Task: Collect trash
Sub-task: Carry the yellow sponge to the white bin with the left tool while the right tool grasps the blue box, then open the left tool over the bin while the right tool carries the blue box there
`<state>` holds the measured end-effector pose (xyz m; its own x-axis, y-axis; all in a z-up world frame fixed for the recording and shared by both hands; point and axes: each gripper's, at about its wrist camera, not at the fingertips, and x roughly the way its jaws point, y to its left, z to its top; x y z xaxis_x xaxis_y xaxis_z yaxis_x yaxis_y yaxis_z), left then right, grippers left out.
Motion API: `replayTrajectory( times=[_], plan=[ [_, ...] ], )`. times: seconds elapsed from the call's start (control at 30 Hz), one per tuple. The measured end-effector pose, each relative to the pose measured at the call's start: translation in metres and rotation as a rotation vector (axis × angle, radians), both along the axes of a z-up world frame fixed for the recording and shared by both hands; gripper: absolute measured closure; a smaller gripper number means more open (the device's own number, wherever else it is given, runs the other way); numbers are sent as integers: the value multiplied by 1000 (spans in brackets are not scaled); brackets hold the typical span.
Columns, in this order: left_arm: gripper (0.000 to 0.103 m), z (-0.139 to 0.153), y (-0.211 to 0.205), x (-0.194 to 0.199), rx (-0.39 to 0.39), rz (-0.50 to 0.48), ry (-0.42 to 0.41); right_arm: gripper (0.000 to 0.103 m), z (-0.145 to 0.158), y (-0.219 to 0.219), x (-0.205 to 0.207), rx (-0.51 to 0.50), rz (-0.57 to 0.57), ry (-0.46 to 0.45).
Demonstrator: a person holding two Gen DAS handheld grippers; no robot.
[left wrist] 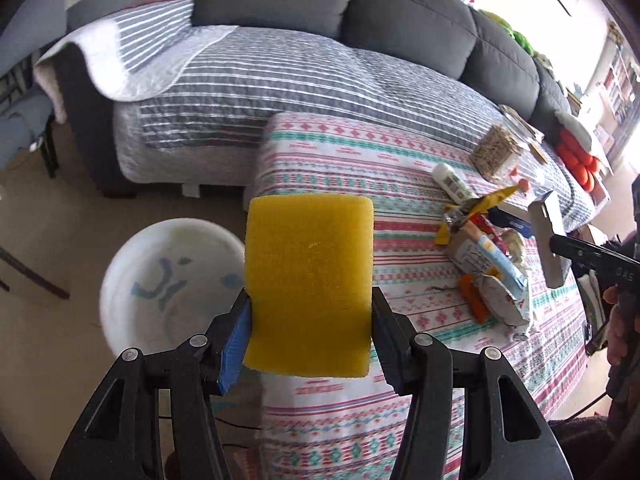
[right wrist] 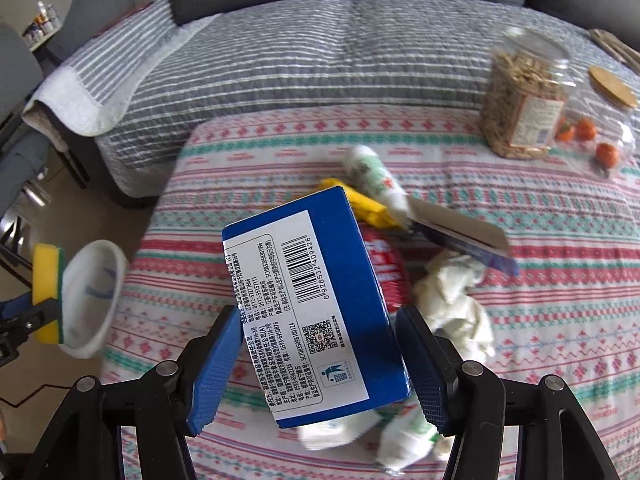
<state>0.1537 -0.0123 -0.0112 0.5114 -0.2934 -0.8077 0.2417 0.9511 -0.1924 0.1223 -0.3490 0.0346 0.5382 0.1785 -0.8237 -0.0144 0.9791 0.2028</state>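
Note:
My left gripper (left wrist: 310,300) is shut on a yellow sponge (left wrist: 308,272), held upright over the table's left corner. Just to its left, on the floor, stands a white bin (left wrist: 120,264). My right gripper (right wrist: 318,316) is shut on a blue carton (right wrist: 316,312) with a white barcode label, tilted above a trash pile. That pile holds crumpled tissue (right wrist: 452,300), a red wrapper (right wrist: 384,272), a yellow wrapper (right wrist: 368,204), a white tube (right wrist: 376,180) and another carton (right wrist: 456,228). The right wrist view shows the sponge (right wrist: 46,292) beside the bin (right wrist: 94,300).
The table wears a patterned cloth (right wrist: 560,280). At its back right stand a clear jar of seeds (right wrist: 520,108) and a plastic bag with small oranges (right wrist: 588,132). A grey sofa with a striped cover (left wrist: 320,80) lies behind. A person's hand (left wrist: 620,320) is at the right edge.

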Motion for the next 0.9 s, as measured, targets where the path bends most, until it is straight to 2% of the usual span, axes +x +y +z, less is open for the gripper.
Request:
replayTrajectory(
  times=[0.3,0.47,0.57,0.6,0.7,0.9],
  plan=[
    [45,-25,73,5,18,136,56,35,-1,76,14,18,125,1],
    [45,-40,97,12,13,180,80,35,-15,109,24,23,171,28],
    [43,-43,103,19,11,186,61,35,-23,125,29,16,194,36],
    [39,-45,103,21,26,192,60,35,-26,131,30,13,200,36],
    [20,-48,105,23,80,228,72,35,-33,143,36,15,210,43],
    [12,-46,125,15,135,296,79,35,-45,170,51,72,219,61]
  ],
)
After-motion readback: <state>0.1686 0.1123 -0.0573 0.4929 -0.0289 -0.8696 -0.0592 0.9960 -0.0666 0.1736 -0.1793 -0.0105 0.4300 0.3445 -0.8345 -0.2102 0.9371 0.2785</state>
